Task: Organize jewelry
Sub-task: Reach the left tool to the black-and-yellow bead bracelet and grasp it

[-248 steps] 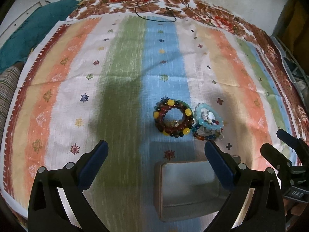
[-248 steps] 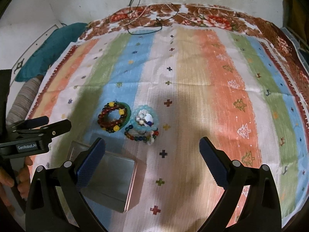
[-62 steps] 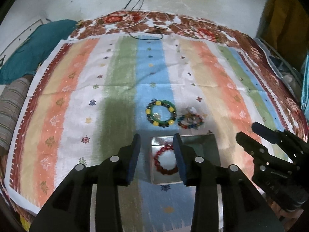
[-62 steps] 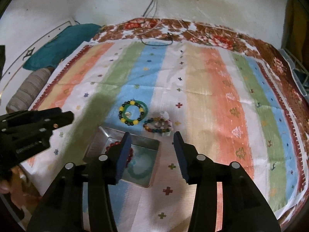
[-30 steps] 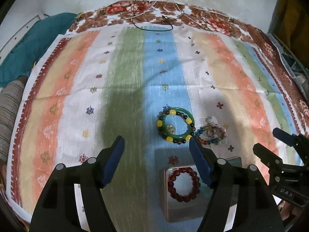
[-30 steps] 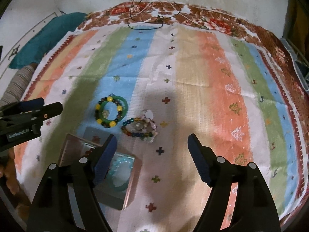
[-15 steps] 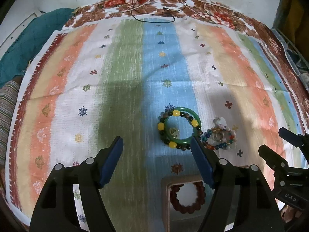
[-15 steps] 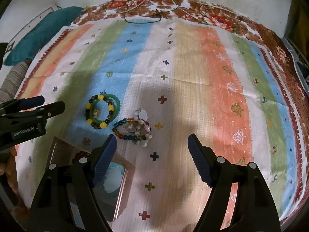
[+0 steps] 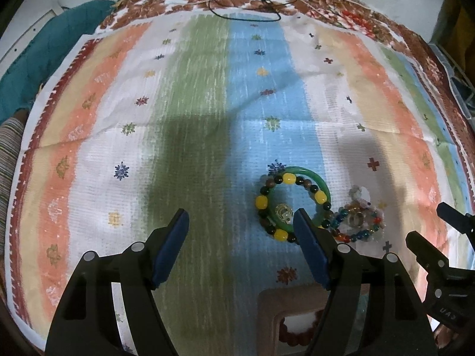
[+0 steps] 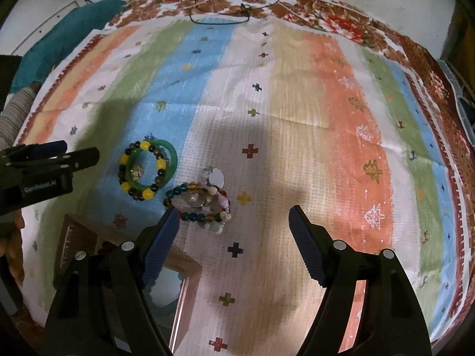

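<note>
A green bangle with a yellow-and-dark bead bracelet point(image 9: 292, 203) point(image 10: 147, 172) lies on the blue stripe of the cloth. Beside it lies a pile of multicoloured bead bracelets point(image 9: 357, 222) point(image 10: 202, 203). A metal tray point(image 9: 292, 320) point(image 10: 74, 237) near the front holds a red bead bracelet point(image 9: 297, 333) and a pale turquoise one point(image 10: 166, 295). My left gripper point(image 9: 242, 246) is open and empty, its right finger just in front of the bangle. My right gripper point(image 10: 233, 237) is open and empty, just in front of the multicoloured pile.
The striped cloth point(image 9: 207, 103) covers the surface. A black cord point(image 9: 246, 9) lies at the far edge. A teal cushion point(image 9: 35, 56) sits at the far left. The right gripper also shows at the right of the left wrist view point(image 9: 439, 252).
Both grippers have moved forward and down toward the bracelets on the cloth. The tray has slid toward the bottom edge of both views. Both stay open.
</note>
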